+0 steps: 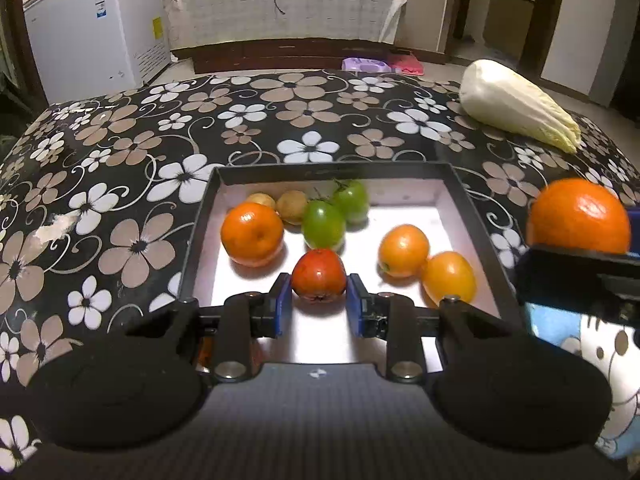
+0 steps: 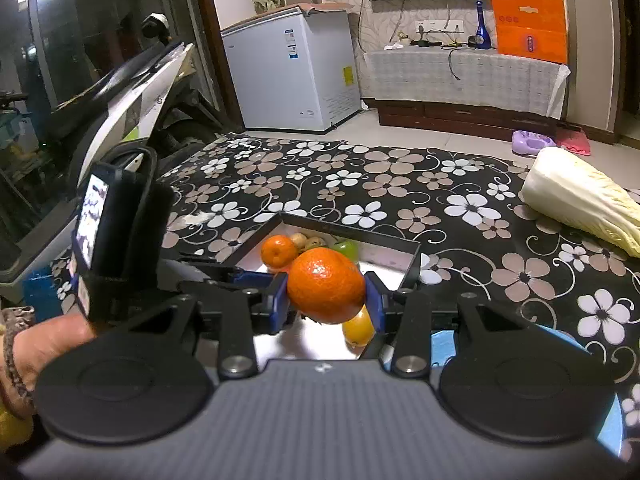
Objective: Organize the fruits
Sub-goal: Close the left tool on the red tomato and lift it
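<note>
Box point(image 1: 200, 232) w/ black walls and white floor sits near the front of the floral surface point(image 1: 120, 140); its far wall runs straight across, left and right walls angle out toward the camera. Inside, open white floor lies mid-right behind the red fruit and along the near edge — the left and back are crowded. Left gripper point(image 1: 319, 304) hangs over the near edge of the box, jaws pinching a red tomato point(image 1: 319, 276) between the blue pads; the pads touch both its sides. Behind it: an orange point(image 1: 253, 234) at left, two green tomatoes point(image 1: 323, 224) touching each other, two brownish fruits point(image 1: 292, 207) tucked against the back wall. At right, two yellow-orange tomatoes point(image 1: 403, 251) side by side, the nearer one close to the right wall.

Right gripper point(image 2: 326, 300) is held above the box's right side, jaws pinching a big orange point(image 2: 325, 285) — clear of the box floor, fruit underneath it. In the left wrist view that orange point(image 1: 578, 216) shows at the far right, outside the box wall.

Around the box, the surface is wide open left and behind. A napa cabbage point(image 1: 516, 108) lies at the far right corner, well apart from the box. A hand point(image 2: 44, 344) grips the left gripper's handle at the left of the right wrist view; a scooter point(image 2: 132, 92) and a white freezer point(image 2: 296, 68) stand off the surface's far-left side.
</note>
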Demonstrator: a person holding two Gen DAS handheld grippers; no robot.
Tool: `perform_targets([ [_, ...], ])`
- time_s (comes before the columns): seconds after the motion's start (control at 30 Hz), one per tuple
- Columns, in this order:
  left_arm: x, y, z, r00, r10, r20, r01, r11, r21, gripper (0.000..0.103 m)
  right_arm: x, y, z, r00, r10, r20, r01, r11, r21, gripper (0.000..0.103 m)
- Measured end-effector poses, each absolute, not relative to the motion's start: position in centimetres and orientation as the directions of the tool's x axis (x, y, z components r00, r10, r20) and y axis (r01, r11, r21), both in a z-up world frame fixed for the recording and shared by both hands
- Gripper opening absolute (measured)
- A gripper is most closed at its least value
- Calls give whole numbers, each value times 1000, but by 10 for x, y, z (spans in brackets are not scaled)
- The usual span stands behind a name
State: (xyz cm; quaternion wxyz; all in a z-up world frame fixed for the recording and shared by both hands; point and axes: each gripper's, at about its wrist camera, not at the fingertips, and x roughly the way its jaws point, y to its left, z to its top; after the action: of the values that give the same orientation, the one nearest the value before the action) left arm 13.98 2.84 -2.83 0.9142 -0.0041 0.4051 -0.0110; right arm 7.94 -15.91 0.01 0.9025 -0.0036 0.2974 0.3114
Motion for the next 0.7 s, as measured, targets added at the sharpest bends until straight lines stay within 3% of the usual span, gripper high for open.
perform_targets([
  [0.7,74,13,-10,664,-30,-747,39,999,-5,34,45,-160,7,631,584,-510,-571,795,205,43],
])
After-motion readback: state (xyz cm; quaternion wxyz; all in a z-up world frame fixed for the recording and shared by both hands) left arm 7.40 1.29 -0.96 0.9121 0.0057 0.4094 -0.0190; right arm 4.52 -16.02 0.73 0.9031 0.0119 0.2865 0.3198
